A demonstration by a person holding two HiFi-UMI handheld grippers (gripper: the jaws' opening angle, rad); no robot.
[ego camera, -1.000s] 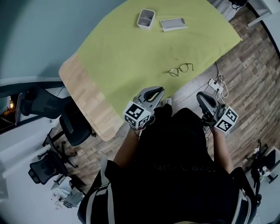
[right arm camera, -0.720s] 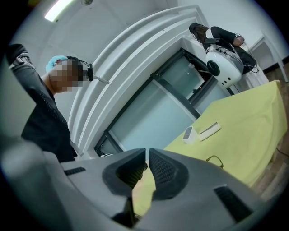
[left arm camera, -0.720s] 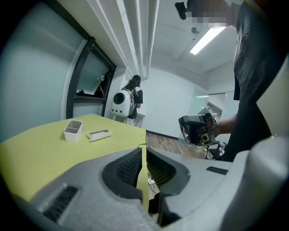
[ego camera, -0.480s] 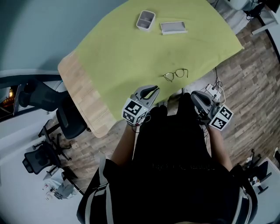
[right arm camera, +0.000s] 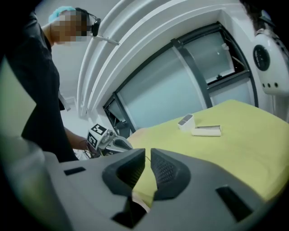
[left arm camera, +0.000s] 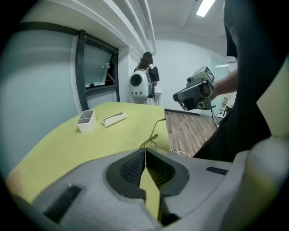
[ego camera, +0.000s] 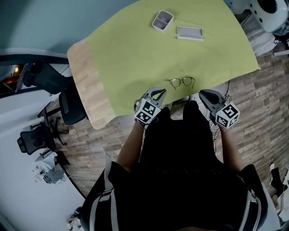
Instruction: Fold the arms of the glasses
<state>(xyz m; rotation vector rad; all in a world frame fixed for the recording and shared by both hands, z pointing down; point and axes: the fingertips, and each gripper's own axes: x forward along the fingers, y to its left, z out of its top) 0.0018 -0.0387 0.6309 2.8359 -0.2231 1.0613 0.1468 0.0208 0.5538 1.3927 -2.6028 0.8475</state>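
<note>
A thin-rimmed pair of glasses [ego camera: 182, 82] lies on the green tablecloth [ego camera: 135, 49] close to its near edge, arms unfolded. In the left gripper view the glasses [left arm camera: 152, 136] sit just beyond the jaws, one arm sticking up. My left gripper [ego camera: 159, 92] hovers at the cloth's edge, left of and a little nearer than the glasses, its jaws shut and empty [left arm camera: 145, 151]. My right gripper [ego camera: 206, 94] is off the table edge to the glasses' right, jaws pressed nearly together with nothing between them [right arm camera: 148, 156].
A small grey box [ego camera: 162, 20] and a flat grey lid [ego camera: 189, 33] lie at the far side of the cloth. Bare wooden tabletop [ego camera: 88, 85] shows at the left. Office chairs [ego camera: 49, 88] stand left of the table, a white machine [ego camera: 271, 11] at top right.
Both grippers have risen toward the table's near edge and now flank the glasses. The head view has swung, so the table sits more squarely ahead. The glasses lie untouched.
</note>
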